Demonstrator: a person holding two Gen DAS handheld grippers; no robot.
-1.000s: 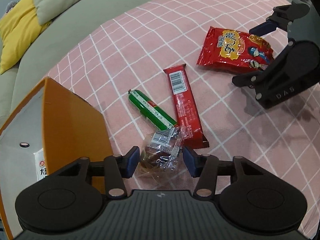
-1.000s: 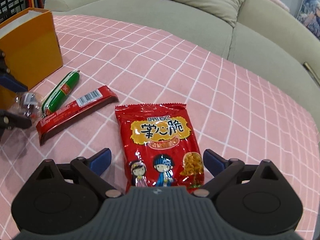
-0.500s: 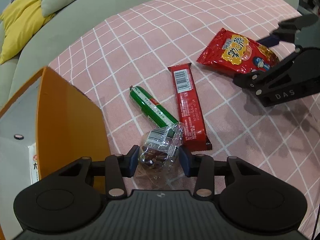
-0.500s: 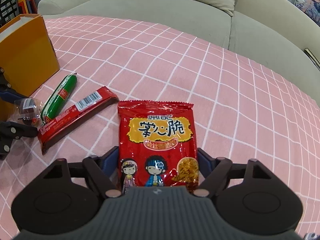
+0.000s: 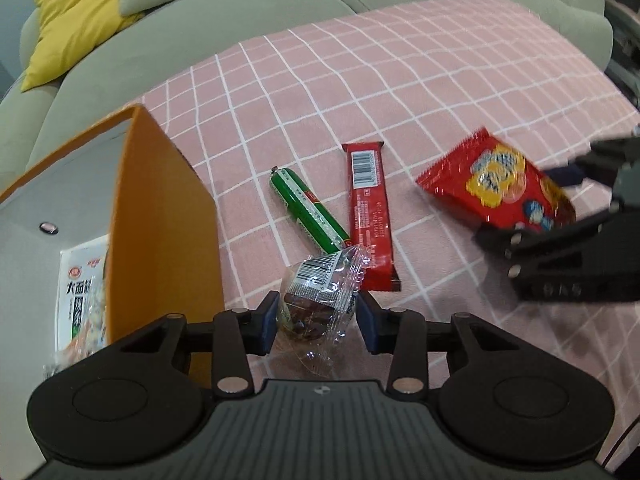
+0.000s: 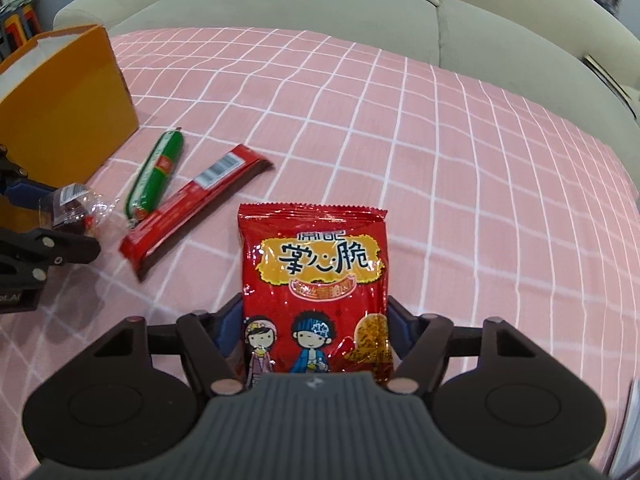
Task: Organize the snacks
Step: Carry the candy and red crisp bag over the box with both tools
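My left gripper [image 5: 318, 318] is shut on a clear-wrapped brown snack [image 5: 320, 300], held just above the pink checked cloth [image 5: 360, 100] beside the orange box [image 5: 160, 216]. My right gripper [image 6: 310, 330] is shut on a red noodle-snack bag [image 6: 316, 276] and holds it off the cloth; the bag also shows in the left wrist view [image 5: 500, 188]. A green sausage [image 5: 308, 210] and a red bar [image 5: 370, 216] lie side by side on the cloth between the grippers; both show in the right wrist view, sausage [image 6: 156, 172] and bar [image 6: 196, 204].
The orange box [image 6: 60, 108] stands open at the left with a white snack packet [image 5: 80, 304] inside. A grey-green sofa [image 6: 360, 12] with a yellow cushion [image 5: 76, 12] runs behind the cloth.
Both grippers closed on their snacks. The left lifted the clear-wrapped snack; the right lifted the red bag off the cloth.
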